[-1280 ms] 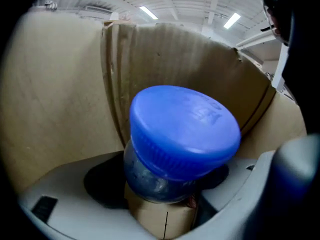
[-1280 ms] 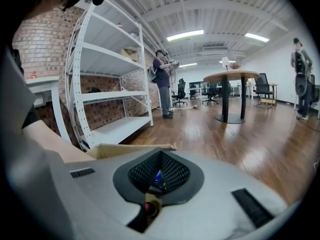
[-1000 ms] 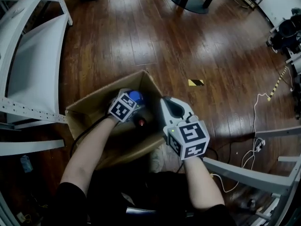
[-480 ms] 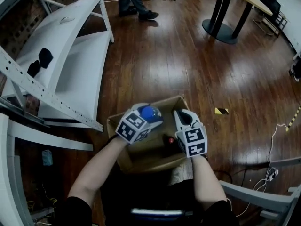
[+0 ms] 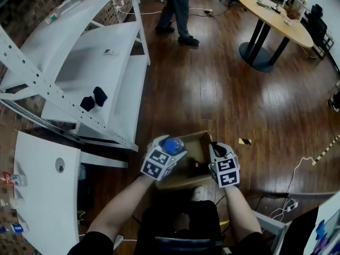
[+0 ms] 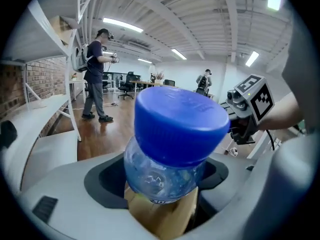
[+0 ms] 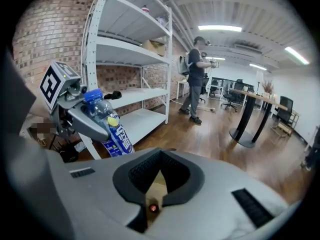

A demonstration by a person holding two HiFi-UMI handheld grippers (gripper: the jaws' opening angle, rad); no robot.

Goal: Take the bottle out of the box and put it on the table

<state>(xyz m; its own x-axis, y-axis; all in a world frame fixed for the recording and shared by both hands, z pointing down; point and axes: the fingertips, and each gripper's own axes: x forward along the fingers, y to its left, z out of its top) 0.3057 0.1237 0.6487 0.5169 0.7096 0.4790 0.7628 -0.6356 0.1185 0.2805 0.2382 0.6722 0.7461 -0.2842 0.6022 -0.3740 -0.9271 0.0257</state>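
Observation:
A clear plastic bottle with a blue cap stands upright between the jaws of my left gripper, which is shut on its neck just above the cardboard box on the floor. In the left gripper view the blue cap and shoulder of the bottle fill the middle, with the jaws of the left gripper on either side. The right gripper view shows the bottle with its blue label hanging in the left gripper. My right gripper hovers over the box's right side, shut and empty. A small red thing lies in the box.
White metal shelving runs along the left. A white table with small bottles at its edge sits at the near left. A person stands at the far end of the wooden floor, near a round table.
Both grippers have risen from the box, the left one lifting the bottle clear of it. The head view has tilted up, so more of the shelving, the white table and the room shows.

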